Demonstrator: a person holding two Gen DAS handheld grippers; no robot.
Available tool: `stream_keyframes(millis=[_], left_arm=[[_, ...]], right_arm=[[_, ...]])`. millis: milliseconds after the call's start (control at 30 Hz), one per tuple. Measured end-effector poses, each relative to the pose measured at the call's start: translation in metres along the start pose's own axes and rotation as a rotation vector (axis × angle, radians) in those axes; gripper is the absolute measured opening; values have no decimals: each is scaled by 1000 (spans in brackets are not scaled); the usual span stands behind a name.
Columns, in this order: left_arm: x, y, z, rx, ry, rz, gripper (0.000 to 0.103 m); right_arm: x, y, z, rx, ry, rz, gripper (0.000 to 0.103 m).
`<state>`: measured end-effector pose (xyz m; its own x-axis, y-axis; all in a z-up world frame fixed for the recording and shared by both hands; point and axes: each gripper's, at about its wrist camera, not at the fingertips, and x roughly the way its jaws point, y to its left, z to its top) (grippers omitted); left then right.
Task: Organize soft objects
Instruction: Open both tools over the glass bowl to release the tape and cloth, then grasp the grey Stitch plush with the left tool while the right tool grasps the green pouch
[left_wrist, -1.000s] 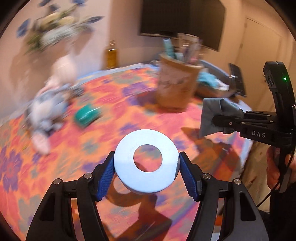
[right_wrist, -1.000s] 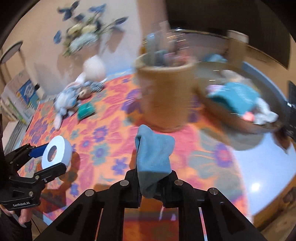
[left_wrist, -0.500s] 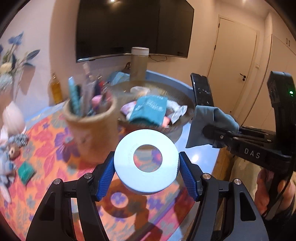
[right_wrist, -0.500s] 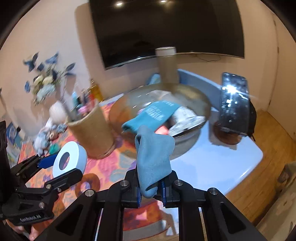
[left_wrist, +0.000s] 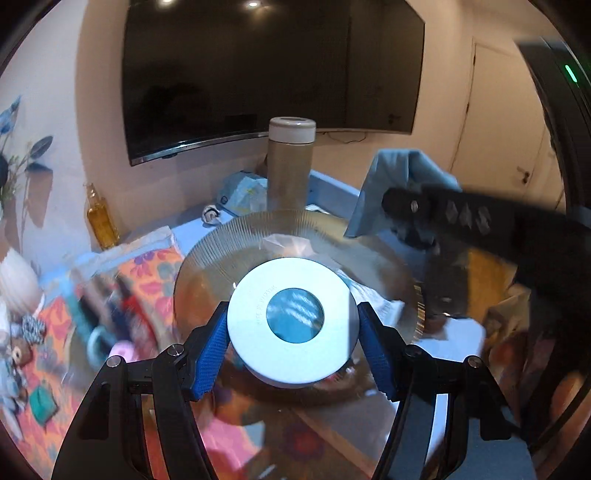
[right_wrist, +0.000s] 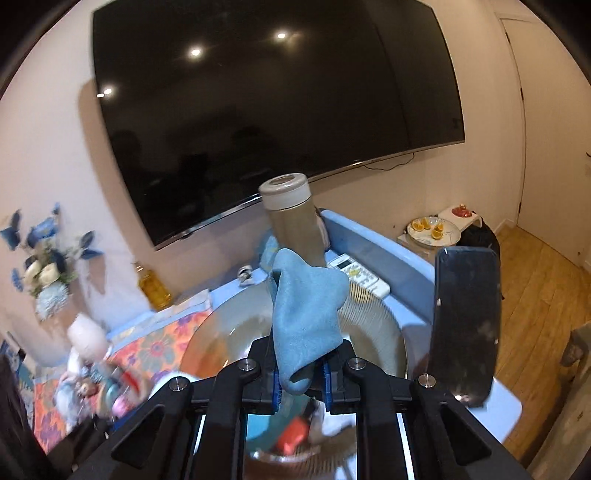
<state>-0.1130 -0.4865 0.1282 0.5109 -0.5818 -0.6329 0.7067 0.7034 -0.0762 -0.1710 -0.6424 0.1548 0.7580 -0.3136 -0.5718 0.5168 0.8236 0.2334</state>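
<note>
My left gripper (left_wrist: 293, 338) is shut on a white tape roll (left_wrist: 255, 328) and holds it over the ribbed glass bowl (left_wrist: 236, 236). My right gripper (right_wrist: 299, 373) is shut on a blue cloth (right_wrist: 306, 314), which stands up between its jaws above the same bowl (right_wrist: 384, 325). In the left wrist view the right gripper (left_wrist: 391, 206) reaches in from the right with the cloth (left_wrist: 399, 170) over the bowl's far rim. The bowl holds several soft items, partly hidden by the grippers.
A tan flask (right_wrist: 291, 225) stands behind the bowl, with a remote (right_wrist: 360, 277) beside it. A phone on a stand (right_wrist: 465, 325) is at the right. An oil bottle (left_wrist: 101, 218), a pencil cup (left_wrist: 107, 317) and plush toys (left_wrist: 18, 339) sit on the flowered cloth at left.
Both grippers swung right and forward from the flowered cloth to above the bowl, still holding the roll and the cloth. The bowl now fills the view under both.
</note>
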Motion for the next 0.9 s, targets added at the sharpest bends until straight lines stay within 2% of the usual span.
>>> stream_keyframes(millis=[33, 100, 167, 233, 267, 300, 400, 533, 600, 633, 700, 833, 900], left_arm=[[6, 1, 2, 7, -5, 13, 68], [20, -1, 4, 27, -7, 23, 70], [22, -6, 1, 65, -13, 22, 78], [18, -12, -4, 105, -22, -5, 96], [15, -14, -7, 123, -36, -5, 99], [11, -15, -11, 141, -52, -3, 102], [3, -18, -20, 177, -59, -31, 102], [-11, -23, -30, 213, -43, -38, 102], [-30, -21, -39, 218, -57, -68, 102], [-38, -18, -44, 215, -62, -76, 102], [-54, -12, -53, 208, -70, -72, 102], [-85, 16, -77, 176, -67, -41, 102], [-100, 38, -89, 134, -55, -33, 102]], right_arm=[[11, -3, 6, -1, 16, -5, 15], [39, -10, 16, -3, 93, 7, 23], [54, -17, 16, 2, 155, 3, 32], [63, -27, 11, 7, 199, -9, 37], [62, -34, 6, 19, 209, -9, 43], [59, -39, 3, 34, 212, -2, 54], [44, -51, -3, 78, 184, 39, 64], [28, -46, -7, 54, 187, 39, 66], [13, -42, -15, 58, 182, 83, 68], [7, -40, -18, 63, 178, 101, 72], [-9, -38, -34, 79, 158, 143, 94], [-24, -26, -68, 61, 169, 243, 94], [-33, -10, -91, 2, 182, 344, 94]])
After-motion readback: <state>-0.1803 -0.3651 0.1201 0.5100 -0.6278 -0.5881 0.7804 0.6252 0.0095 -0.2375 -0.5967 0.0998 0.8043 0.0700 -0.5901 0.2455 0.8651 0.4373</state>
